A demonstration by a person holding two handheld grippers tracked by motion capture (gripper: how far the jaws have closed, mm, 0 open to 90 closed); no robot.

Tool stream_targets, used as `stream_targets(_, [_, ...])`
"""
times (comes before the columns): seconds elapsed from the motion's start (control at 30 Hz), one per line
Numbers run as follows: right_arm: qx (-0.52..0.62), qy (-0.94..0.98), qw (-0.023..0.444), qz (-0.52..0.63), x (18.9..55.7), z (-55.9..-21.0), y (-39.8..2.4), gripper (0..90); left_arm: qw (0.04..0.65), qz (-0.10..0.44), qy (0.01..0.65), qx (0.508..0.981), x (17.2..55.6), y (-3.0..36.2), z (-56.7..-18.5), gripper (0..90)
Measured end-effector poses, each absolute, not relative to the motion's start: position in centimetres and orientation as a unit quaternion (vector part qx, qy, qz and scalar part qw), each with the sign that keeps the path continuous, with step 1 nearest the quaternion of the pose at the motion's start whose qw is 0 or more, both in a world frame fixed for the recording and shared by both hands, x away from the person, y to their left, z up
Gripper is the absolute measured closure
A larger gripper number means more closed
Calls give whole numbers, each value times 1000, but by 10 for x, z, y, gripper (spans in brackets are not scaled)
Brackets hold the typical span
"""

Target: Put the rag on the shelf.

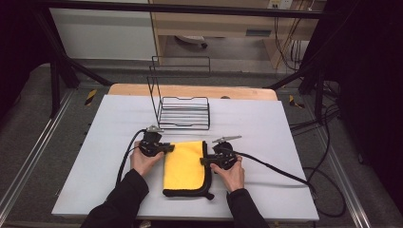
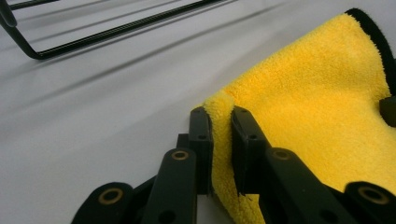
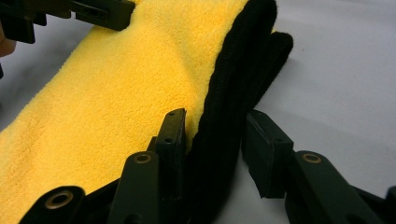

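A yellow cloth (image 1: 185, 166) with a black hem lies folded on the white table between my two hands. My left gripper (image 1: 170, 147) comes in from the cloth's left side. In the left gripper view its jaws (image 2: 220, 116) are shut on a pinched-up fold of the cloth's (image 2: 317, 107) yellow edge. My right gripper (image 1: 203, 161) is at the cloth's right side. In the right gripper view its jaws (image 3: 212, 121) straddle the thick black hem (image 3: 233, 93), one pad on the yellow face and the other against the black layers.
A black wire rack (image 1: 184, 113) stands just behind the cloth, and its base wire (image 2: 116, 30) shows in the left gripper view. The white table top (image 1: 266, 133) spreads out to both sides. Cables trail from each gripper, the right one across the table to the floor.
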State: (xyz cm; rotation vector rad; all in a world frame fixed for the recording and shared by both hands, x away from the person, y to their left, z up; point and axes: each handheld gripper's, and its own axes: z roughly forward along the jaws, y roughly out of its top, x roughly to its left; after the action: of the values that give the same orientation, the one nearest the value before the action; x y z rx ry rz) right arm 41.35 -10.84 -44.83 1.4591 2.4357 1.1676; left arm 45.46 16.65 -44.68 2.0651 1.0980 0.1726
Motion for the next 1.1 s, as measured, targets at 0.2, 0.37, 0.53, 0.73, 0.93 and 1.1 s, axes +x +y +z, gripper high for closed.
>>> stream_targets(0.2, [482, 787, 16, 383, 412, -449, -107, 731, 387, 71, 432, 811, 454, 165, -446, 801])
stream_targets(0.37, [484, 787, -4, 383, 415, -447, -108, 787, 397, 71, 433, 806, 453, 167, -443, 811])
stream_targets(0.53, [474, 782, 7, 404, 412, -439, -111, 794, 427, 74, 424, 795, 448, 172, -427, 812])
stream_targets(0.73, [462, 771, 25, 437, 404, -422, -118, 796, 463, 99, 398, 786, 438, 172, -401, 813])
stream_targets(0.93, [443, 762, 60, 470, 394, -403, -123, 796, 485, 118, 377, 780, 427, 168, -378, 813])
stream_targets(1.1, [430, 759, 79, 483, 389, -393, -124, 796, 499, 133, 368, 773, 422, 167, -364, 812])
